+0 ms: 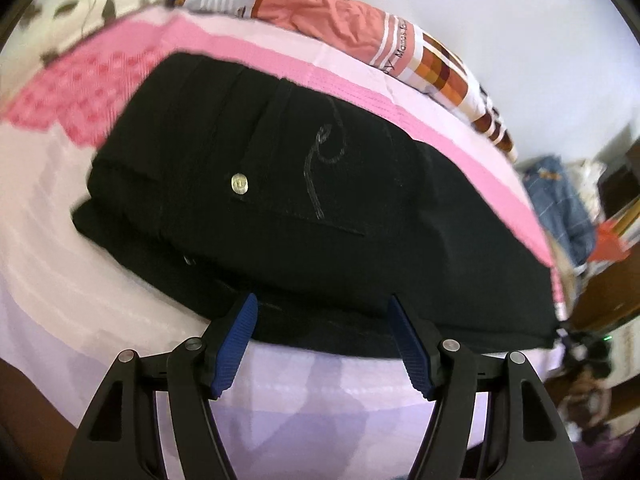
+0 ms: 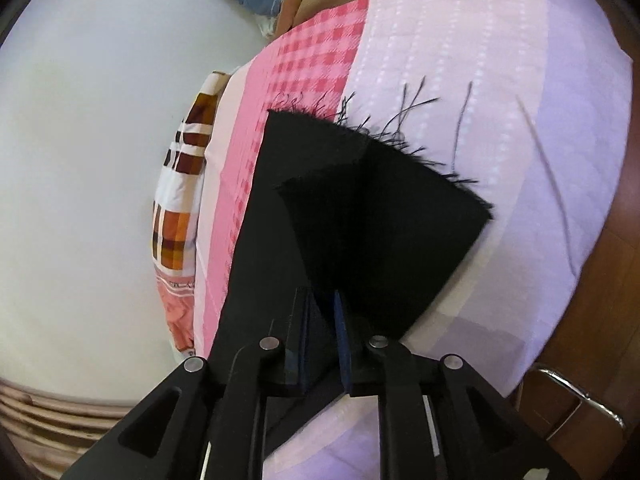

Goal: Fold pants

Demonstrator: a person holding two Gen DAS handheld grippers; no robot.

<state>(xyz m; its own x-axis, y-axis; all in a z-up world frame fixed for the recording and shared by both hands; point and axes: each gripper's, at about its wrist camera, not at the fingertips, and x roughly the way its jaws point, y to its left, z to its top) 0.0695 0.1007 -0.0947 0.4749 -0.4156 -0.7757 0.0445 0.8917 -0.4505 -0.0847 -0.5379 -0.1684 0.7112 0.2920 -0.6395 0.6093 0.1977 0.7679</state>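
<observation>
- Left wrist view: the black pants (image 1: 280,184) lie on the bed (image 1: 100,288), on its pink and lilac cover, folded into a flat stack.
- Long axis of the stack runs from upper left to lower right across the picture; the waistband end sits at the upper left, and the lower layer reaches towards the bed's right edge.
- A back pocket faces up, carrying a pale stitched curl (image 1: 324,164) and a metal button (image 1: 240,184). No brand can be read on either.
- The left claw (image 1: 322,344) is spread, blue pads apart, nothing between them; its tips hover at the near edge of the stack. Contact cannot be told.
- Behind the pants lies a pillow (image 1: 360,28) in salmon and checks, with a printed line starting "Mama"; the rest is illegible.
- Right wrist view: the pants' leg ends (image 2: 360,208) point away from the camera, frayed hems (image 2: 400,136) at the far end with loose threads trailing over the cover.
- One layer overlaps the other at a slight angle.
- The right claw (image 2: 324,336) stands nearly closed, with black cloth between its pads; whether the pads press on it cannot be told.
- The checked pillow (image 2: 180,200) lies to the left; its print is unreadable here.
</observation>
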